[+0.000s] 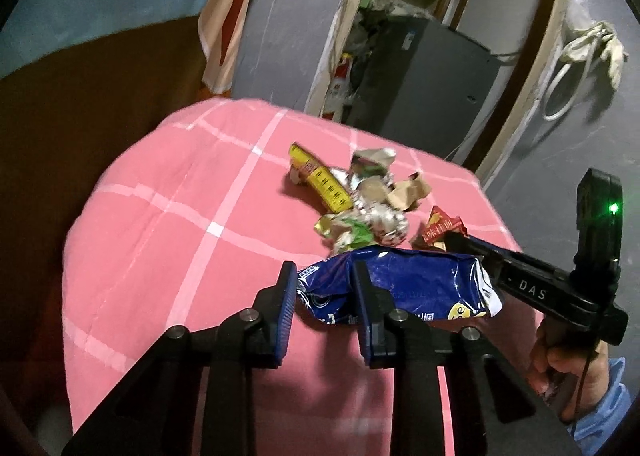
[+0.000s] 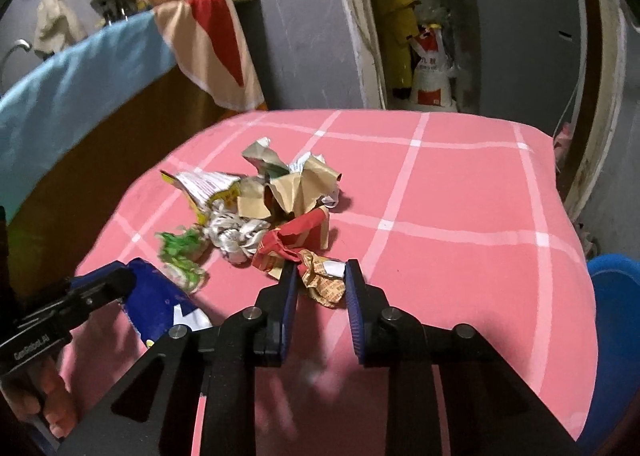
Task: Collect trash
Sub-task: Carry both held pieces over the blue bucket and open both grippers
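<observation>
Both jaws part-open: left gripper (image 1: 324, 312) straddles the light, crinkly blue wrapper (image 1: 416, 284), right gripper (image 2: 320, 310) the crumpled red wrapper (image 2: 296, 248); pinch folds

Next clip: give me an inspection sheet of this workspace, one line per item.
Surface: pink checked cover, bare on its right side.
Job's things: crumpled wrappers heaped together; blue bag; red-tan wrapper.
Clutter: nothing seen beyond the trash.
Grippers: left gripper jaws open around the blue bag's end; right gripper jaws open astride the red-tan wrapper.
Cables: white cord on wall.
Surroundings: blue tub, grey cabinet.
</observation>
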The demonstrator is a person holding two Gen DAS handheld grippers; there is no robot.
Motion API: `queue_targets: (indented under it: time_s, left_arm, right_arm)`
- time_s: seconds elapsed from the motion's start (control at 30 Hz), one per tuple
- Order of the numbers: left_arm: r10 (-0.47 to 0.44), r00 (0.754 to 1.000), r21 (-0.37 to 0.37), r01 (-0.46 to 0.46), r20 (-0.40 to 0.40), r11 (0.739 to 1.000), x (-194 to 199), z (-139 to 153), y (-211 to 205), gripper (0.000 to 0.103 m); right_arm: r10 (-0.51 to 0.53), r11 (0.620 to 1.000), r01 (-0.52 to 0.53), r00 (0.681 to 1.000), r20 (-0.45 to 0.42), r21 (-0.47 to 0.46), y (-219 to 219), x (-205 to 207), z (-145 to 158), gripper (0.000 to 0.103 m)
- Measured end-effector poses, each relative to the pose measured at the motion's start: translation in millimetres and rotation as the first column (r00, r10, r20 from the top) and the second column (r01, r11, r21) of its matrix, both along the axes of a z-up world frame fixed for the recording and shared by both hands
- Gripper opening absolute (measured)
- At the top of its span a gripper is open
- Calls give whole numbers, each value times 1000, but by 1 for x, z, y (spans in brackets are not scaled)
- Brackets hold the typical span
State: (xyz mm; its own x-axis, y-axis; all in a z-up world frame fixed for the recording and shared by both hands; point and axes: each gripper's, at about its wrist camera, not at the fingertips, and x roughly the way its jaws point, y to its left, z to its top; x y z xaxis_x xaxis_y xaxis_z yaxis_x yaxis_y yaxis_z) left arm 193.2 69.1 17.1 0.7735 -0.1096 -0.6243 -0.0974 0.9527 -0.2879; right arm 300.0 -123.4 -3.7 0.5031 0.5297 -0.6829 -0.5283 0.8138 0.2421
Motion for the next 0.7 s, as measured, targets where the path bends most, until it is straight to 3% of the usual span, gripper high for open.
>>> queue_targets:
  time_s: [0.17, 0.3, 0.47, 0.7]
  left_arm:
    - [-12, 996, -13, 13, 91, 1000, -13, 16, -8, 23]
    - [-20, 983, -43, 28, 184, 999, -22, 34, -19, 23]
    - [-41, 953, -44, 56, 299, 997, -28, 59, -41, 23]
    - [-102, 908, -47, 132, 407, 990, -20, 85, -89, 23]
  right_arm:
    - [-64, 995, 55, 991, 114, 83, -27, -24, 23, 21]
    - [-150, 982, 113, 954, 259, 149, -52, -51, 51, 21]
    - [-291, 950, 209, 861, 418, 231, -89, -87, 79, 21]
    - [-464, 885, 352, 718, 518, 305, -141, -117, 101, 21]
